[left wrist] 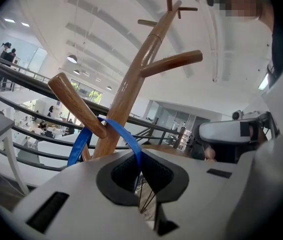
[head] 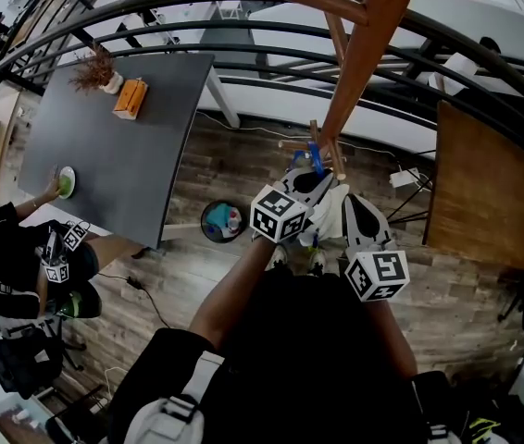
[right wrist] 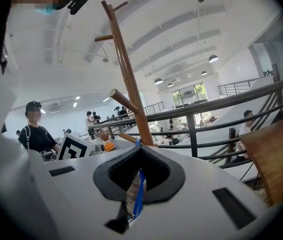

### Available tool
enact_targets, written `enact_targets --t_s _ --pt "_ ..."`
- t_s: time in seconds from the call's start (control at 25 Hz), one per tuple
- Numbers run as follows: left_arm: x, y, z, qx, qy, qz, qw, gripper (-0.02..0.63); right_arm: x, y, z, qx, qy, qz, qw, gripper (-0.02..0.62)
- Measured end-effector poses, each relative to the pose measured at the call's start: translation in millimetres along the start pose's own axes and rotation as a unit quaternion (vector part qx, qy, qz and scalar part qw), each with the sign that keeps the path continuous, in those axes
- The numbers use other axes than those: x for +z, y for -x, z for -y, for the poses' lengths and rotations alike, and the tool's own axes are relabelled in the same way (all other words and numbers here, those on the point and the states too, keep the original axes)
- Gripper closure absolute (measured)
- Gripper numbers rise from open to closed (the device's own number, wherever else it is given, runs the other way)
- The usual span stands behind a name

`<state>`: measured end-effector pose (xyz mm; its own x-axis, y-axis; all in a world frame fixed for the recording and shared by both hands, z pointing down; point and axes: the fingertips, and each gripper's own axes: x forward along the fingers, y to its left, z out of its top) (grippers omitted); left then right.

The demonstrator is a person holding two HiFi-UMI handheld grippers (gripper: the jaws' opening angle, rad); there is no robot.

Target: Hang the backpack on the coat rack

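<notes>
The wooden coat rack [head: 359, 54] leans up past my head, its foot just ahead of both grippers. A blue strap loop [left wrist: 124, 132] of the backpack lies over a lower peg [left wrist: 76, 104] of the rack [left wrist: 131, 89] and runs down between the left gripper's [left wrist: 140, 184] jaws, which are shut on it. The right gripper [right wrist: 134, 194] is also shut on the blue strap [right wrist: 139, 189], with the rack [right wrist: 129, 79] close behind. In the head view the left gripper [head: 318, 178] and right gripper [head: 350, 206] sit side by side under the loop [head: 316, 160]. The backpack's body is mostly hidden.
A black curved railing [head: 243, 26] runs behind the rack. To the left stands a dark table [head: 123, 174] with an orange box [head: 129, 98], a dried plant [head: 95, 70] and a green plate [head: 66, 181]; a person [head: 3, 257] sits there. A wooden table [head: 484, 188] is at right, a round bin [head: 222, 221] on the floor.
</notes>
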<state>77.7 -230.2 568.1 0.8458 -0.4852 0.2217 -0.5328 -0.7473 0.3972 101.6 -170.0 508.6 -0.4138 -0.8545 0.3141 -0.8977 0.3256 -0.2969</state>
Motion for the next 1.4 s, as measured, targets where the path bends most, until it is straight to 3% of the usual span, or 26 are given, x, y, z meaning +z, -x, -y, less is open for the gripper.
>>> enact_targets --t_s 1.4 --pt "-51.5 -4.4 -43.1 0.066 0.025 -0.053 0.9961 0.594 -18.7 -16.0 1.9 0.013 -0.008 -0.034 0.999 0.583"
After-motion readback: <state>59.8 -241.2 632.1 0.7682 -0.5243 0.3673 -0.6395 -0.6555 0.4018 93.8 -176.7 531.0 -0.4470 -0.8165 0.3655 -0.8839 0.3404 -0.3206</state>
